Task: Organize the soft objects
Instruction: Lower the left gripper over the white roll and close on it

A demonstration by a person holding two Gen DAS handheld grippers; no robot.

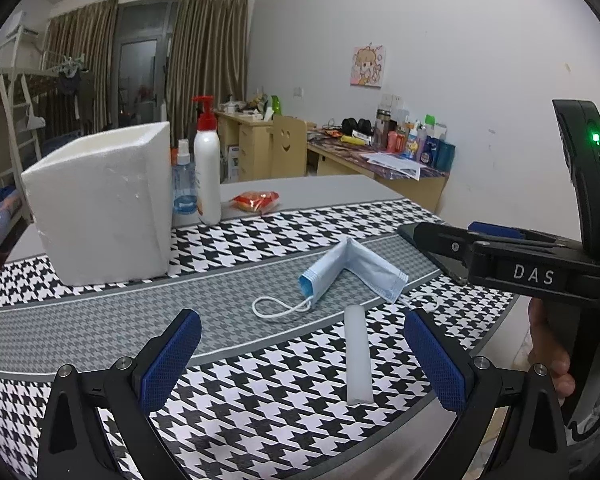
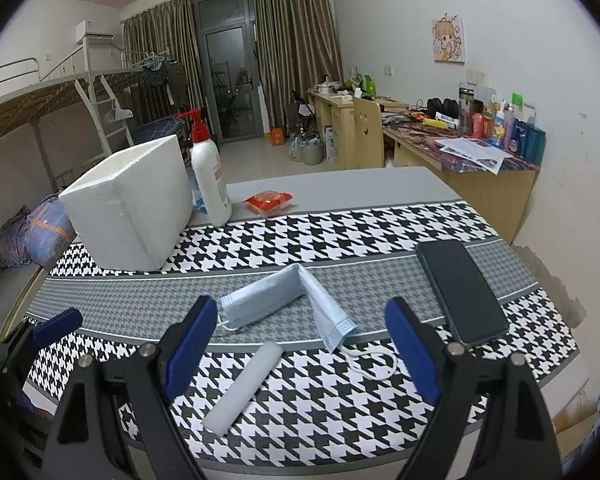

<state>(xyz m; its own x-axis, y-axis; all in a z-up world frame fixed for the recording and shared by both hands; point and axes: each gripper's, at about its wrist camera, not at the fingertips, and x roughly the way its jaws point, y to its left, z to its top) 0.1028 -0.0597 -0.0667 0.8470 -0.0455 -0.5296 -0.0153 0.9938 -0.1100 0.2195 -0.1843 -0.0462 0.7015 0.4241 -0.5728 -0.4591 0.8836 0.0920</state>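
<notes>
The step in hand looks like the approach: nothing is picked up yet, and both tongs hang over the near edge of the table [image 2: 380, 188] with the soft things lying ahead of them. The left tongs [image 1: 300, 360] stand spread wide and empty, their blue pads touching nothing; the white foam stick [image 1: 358, 354] lies between and just ahead of their tips, nearer the right pad. The right tongs [image 2: 302, 348] are likewise spread wide and empty; the folded blue face mask [image 2: 288, 300] lies just beyond their tips, its ear loop [image 2: 374, 362] trailing by the right pad, while the foam stick sits close under the left pad.

Next, I judge, one pair must drop onto a soft item, pinch it, and carry it to the white foam box [image 2: 132, 208] far ahead on the left. The phone [image 2: 460, 292] ahead-right should be left alone.
</notes>
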